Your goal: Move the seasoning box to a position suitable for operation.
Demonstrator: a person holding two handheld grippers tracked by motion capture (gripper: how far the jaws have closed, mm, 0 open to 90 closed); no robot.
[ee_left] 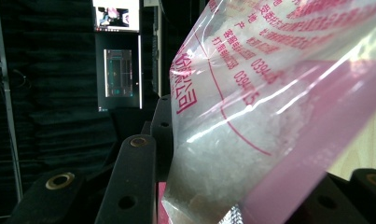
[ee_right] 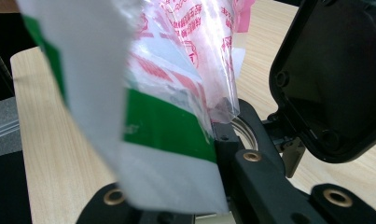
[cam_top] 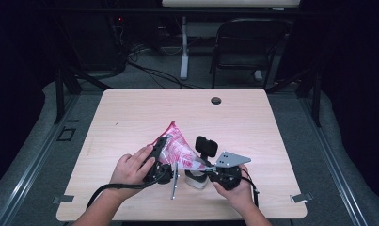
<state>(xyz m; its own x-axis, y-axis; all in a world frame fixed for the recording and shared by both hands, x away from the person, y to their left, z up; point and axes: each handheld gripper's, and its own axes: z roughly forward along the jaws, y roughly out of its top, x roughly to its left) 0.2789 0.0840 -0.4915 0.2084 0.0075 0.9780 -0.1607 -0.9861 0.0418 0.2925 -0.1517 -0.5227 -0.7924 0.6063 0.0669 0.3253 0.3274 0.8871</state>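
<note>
Bag (cam_top: 177,149) w/ red print hangs above table (cam_top: 130,117), stretched btw both claws; left gripper (cam_top: 159,153) half-closed on one edge, right gripper (cam_top: 214,170) clamped tight on other, prob. to keep it taut.

You've got a light wood table (cam_top: 130,113) with a round cable hole (cam_top: 216,100) near the far edge, and a white container (cam_top: 196,180) sitting on it.
</note>
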